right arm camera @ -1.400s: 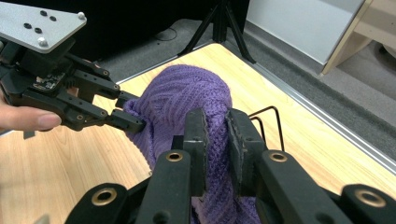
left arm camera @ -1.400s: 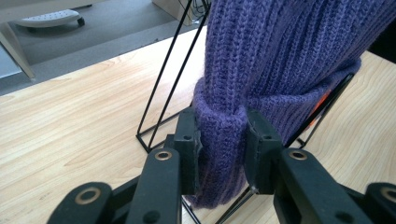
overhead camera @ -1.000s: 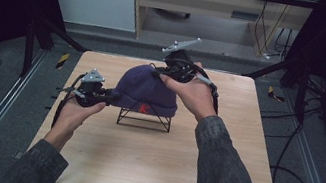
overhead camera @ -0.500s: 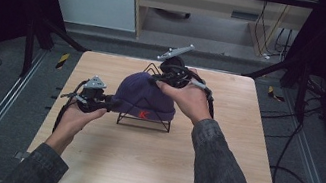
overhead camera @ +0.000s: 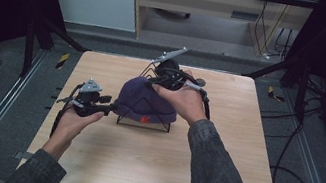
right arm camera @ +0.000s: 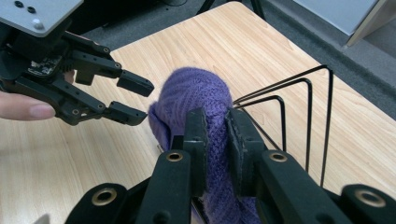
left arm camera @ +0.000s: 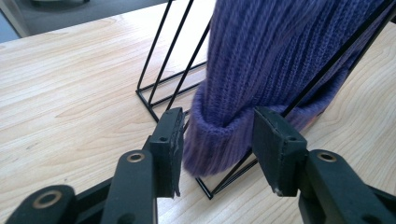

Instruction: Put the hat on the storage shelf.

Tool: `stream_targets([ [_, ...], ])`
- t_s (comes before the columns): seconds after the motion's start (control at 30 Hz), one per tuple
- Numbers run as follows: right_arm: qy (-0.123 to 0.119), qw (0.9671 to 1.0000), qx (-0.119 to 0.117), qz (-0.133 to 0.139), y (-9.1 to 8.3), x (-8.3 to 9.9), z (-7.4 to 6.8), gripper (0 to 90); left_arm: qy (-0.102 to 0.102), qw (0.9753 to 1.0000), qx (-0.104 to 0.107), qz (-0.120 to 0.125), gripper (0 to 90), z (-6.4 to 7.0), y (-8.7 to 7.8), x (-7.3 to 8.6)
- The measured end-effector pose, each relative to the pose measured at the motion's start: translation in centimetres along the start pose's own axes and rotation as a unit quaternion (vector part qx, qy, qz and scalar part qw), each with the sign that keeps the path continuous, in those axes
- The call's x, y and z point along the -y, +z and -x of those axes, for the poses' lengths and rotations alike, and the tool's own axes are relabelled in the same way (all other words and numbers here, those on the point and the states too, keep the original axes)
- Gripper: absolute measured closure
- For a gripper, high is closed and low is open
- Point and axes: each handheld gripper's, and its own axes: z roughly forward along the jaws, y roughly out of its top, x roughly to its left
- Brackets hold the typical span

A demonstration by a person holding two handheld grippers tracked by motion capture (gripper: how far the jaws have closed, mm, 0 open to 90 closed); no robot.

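Settling a purple knit beanie [overhead camera: 145,102] over a black wire stand [overhead camera: 144,123] looks to be the step in hand, and it seems well along, since the hat already drapes the frame. Nearest the person, toward the desk's [overhead camera: 157,171] left edge, the left gripper [left arm camera: 217,135] has its jaws spread wide on either side of the beanie's rolled cuff; in the left gripper view the cuff sits between the pads without either pad clearly pressing it, so nothing is gripped there yet. Farther in, about midway across the desk and nearer its far edge than its near one, the right gripper [right arm camera: 217,140] has its jaws pinched close on a fold of the knit at the crown, holding the hat from above. In the right gripper view the stand's wire loops rise bare to the right of the hat, so the fabric covers part of the frame and not all of it. As a judgement, the next move calls for the left jaws to close on the cuff and draw it down and level while the right one steadies the crown, taking care not to drag the light stand across the wood. The beanie is ribbed, soft and slack, deep violet, with a small red patch [overhead camera: 144,119] on the cuff facing the near edge.
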Motion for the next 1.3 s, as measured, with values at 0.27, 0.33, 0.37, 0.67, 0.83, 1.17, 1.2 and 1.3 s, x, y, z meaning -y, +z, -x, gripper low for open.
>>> stream_targets([
  [0.27,0.002,1.0000,-0.001,-0.006,0.6,0.1,-0.1,79.2,-0.025,0.9992,-0.030,0.009,46.1,-1.2,-1.0,1.8],
  [0.33,0.005,1.0000,-0.002,-0.005,0.8,0.2,-0.1,79.2,-0.028,0.9983,-0.050,-0.002,42.8,-1.9,-1.0,2.6],
  [0.37,0.006,1.0000,-0.002,-0.006,0.9,0.3,0.0,79.1,-0.032,0.9976,-0.060,-0.008,40.6,-2.2,-1.0,3.0],
  [0.67,0.009,0.9998,-0.001,-0.015,1.9,1.0,-0.1,78.8,-0.057,0.9916,-0.097,-0.065,30.5,-4.4,-0.6,6.1],
  [0.83,0.007,0.9999,0.001,-0.013,1.7,0.8,-0.1,78.8,-0.045,0.9880,-0.110,-0.098,26.8,-4.9,0.0,6.9],
  [1.17,0.013,0.9999,0.002,-0.008,2.2,0.6,-0.3,77.7,-0.041,0.9869,-0.104,-0.117,23.4,-4.8,0.5,7.3],
  [1.2,0.013,0.9999,0.001,-0.008,2.1,0.6,-0.3,77.5,-0.041,0.9868,-0.104,-0.117,23.1,-4.8,0.5,7.4],
  [1.3,0.013,0.9998,0.001,-0.016,2.1,0.7,-0.3,75.8,-0.040,0.9864,-0.102,-0.122,22.4,-4.9,0.7,7.5],
])
